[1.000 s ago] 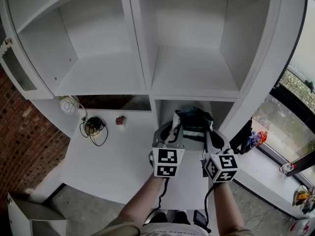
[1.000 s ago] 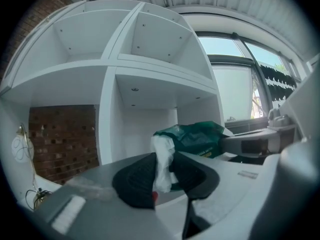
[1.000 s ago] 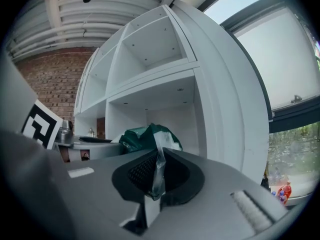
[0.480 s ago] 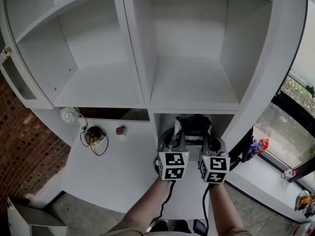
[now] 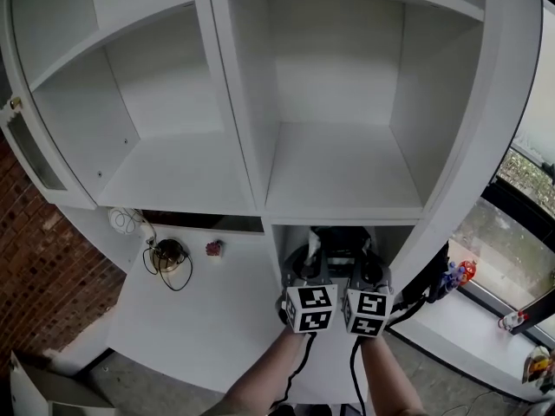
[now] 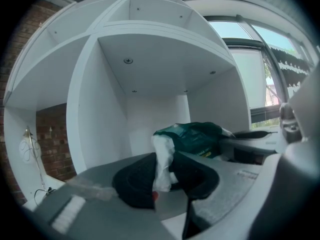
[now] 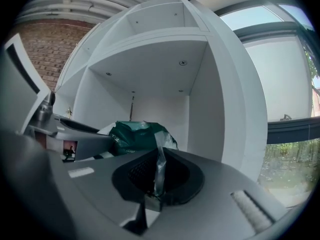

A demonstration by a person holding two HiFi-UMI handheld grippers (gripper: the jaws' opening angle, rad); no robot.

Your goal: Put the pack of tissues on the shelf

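The pack of tissues (image 5: 340, 239) is dark green with white plastic ends, and it hangs between my two grippers at the mouth of the lower right shelf compartment (image 5: 295, 232). My left gripper (image 5: 305, 256) is shut on the pack's white crumpled end (image 6: 162, 161), with the green body (image 6: 192, 136) just beyond the jaws. My right gripper (image 5: 371, 256) is shut on a thin plastic flap (image 7: 159, 166) of the same pack (image 7: 137, 136). Both point nearly level into the compartment. The pack's underside is hidden.
The white shelf unit has a big compartment (image 5: 338, 159) above the lower one and another (image 5: 165, 163) to its left. On the white table (image 5: 208, 310) lie a coiled cable (image 5: 169, 256), a white cord (image 5: 126, 222) and a small red thing (image 5: 212, 248). A brick wall (image 5: 43, 276) stands at left.
Both grippers have carried the pack forward into the mouth of the lower compartment and have drawn closer together. Their grip has not changed.
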